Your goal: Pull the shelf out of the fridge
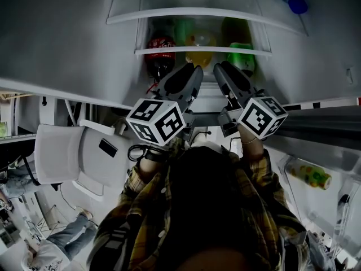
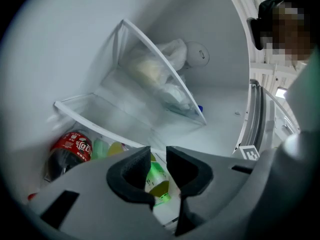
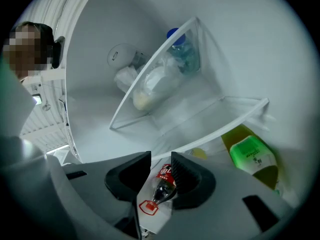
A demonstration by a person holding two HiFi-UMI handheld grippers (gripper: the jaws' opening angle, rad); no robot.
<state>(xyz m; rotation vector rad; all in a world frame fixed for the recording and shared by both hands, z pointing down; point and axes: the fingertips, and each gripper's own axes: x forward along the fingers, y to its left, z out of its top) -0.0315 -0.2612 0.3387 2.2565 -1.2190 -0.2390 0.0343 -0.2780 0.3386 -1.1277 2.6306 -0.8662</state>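
Observation:
The fridge stands open in front of me. A white-rimmed glass shelf (image 1: 203,51) (image 2: 100,126) (image 3: 225,126) crosses it, with a cola bottle (image 1: 161,52) (image 2: 67,151) (image 3: 162,181) and a green-labelled bottle (image 1: 242,55) (image 3: 252,156) lying under it. My left gripper (image 1: 193,72) (image 2: 158,156) and right gripper (image 1: 219,70) (image 3: 161,164) point side by side into the fridge, just below that shelf's front edge. Both are open. Nothing sits between either pair of jaws; only the bottles show through the gaps, farther back.
A second shelf (image 1: 192,13) (image 2: 165,69) (image 3: 155,69) higher up holds plastic bags and a blue-capped bottle (image 1: 296,4). The fridge door at the right carries a bottle (image 1: 310,176). A white chair (image 1: 73,154) stands at the left, with a person's legs (image 1: 62,236) beyond it.

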